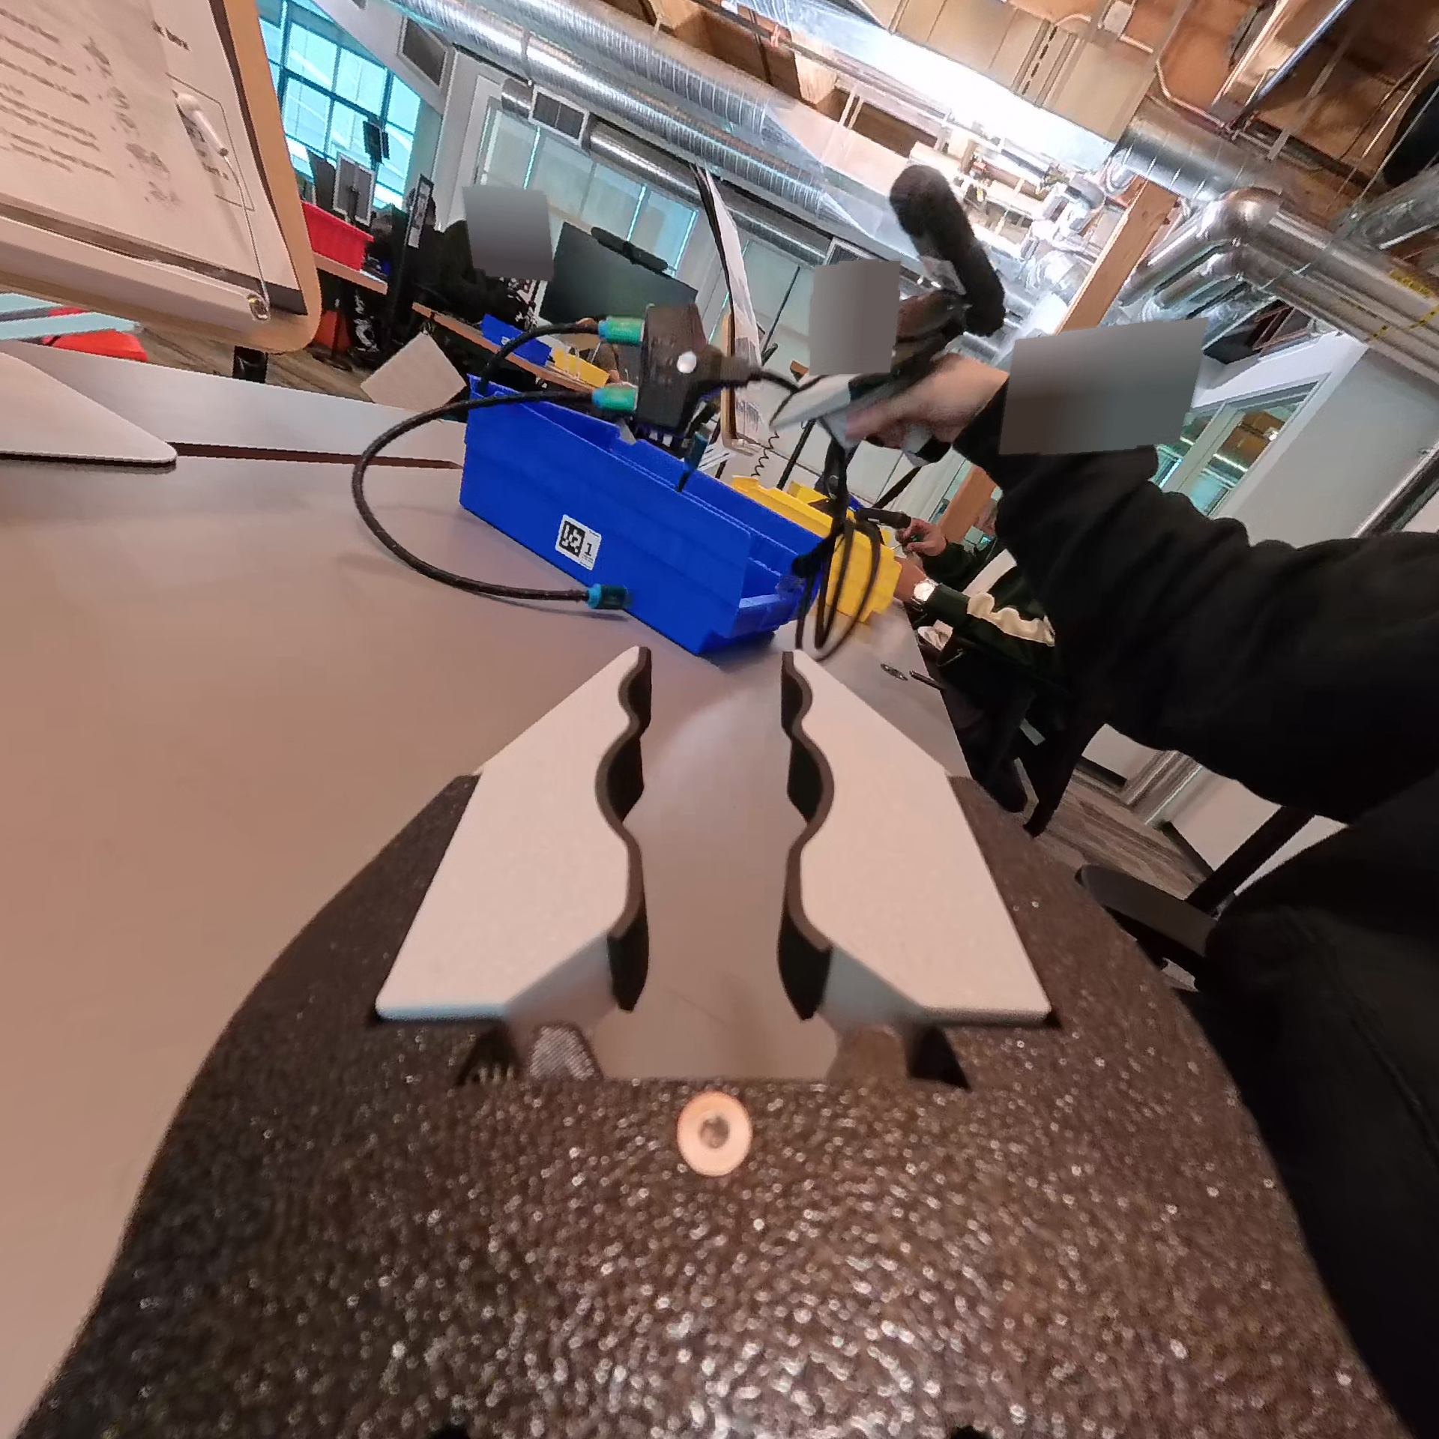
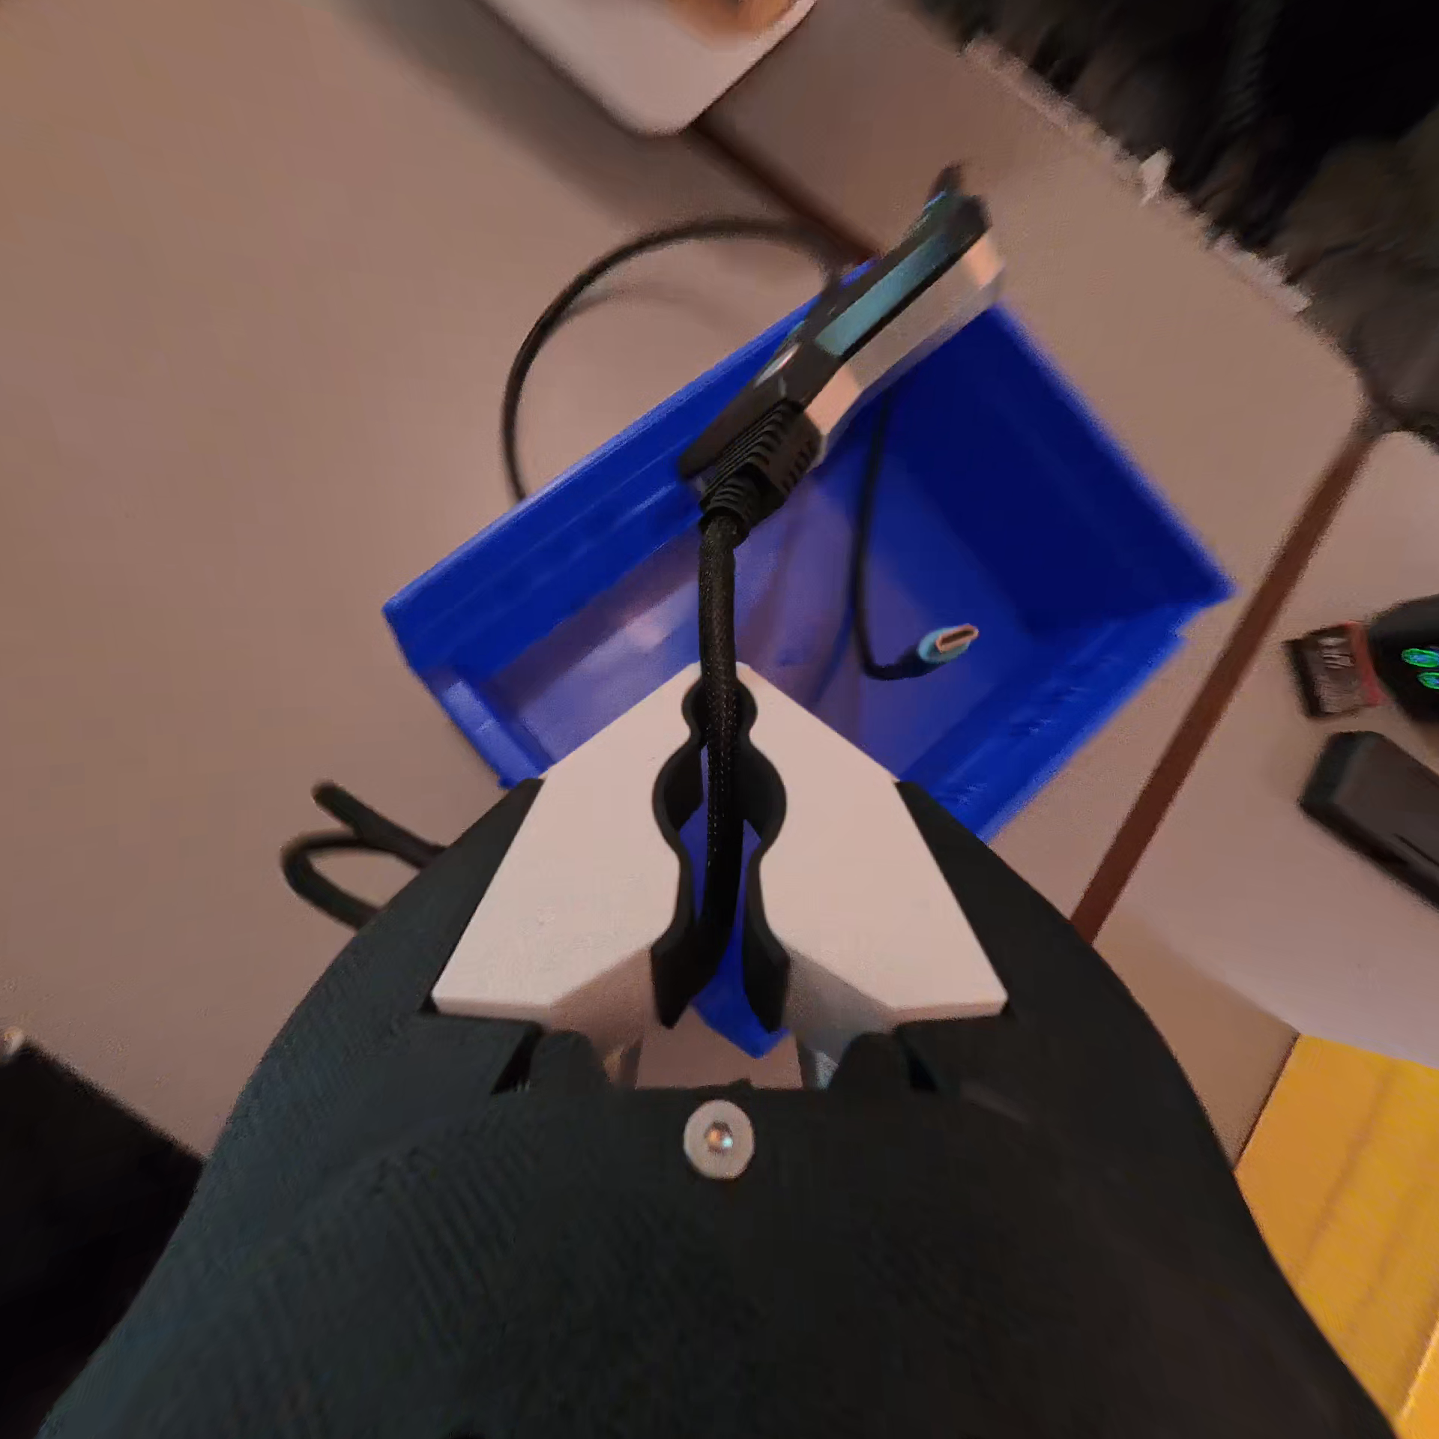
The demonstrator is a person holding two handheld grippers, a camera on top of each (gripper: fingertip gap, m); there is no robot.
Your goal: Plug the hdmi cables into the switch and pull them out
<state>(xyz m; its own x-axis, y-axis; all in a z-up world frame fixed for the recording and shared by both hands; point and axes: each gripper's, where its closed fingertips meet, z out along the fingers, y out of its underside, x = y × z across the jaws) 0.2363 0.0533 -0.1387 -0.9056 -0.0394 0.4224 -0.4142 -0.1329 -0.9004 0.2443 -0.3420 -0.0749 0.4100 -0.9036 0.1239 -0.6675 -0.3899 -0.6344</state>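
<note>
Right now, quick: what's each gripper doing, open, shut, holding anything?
Left gripper: open, empty, above the table.
Right gripper: shut on the black cable, with the switch hanging from it over the blue bin.

Glossy blue plastic bin; braided black fabric cable; shiny metal-edged switch; smooth matt bench.

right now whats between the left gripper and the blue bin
Only bare table, in the left wrist view. The left gripper is open and empty, and the blue bin sits past it. A teal-tipped cable end lies off to the side by the bin.
</note>
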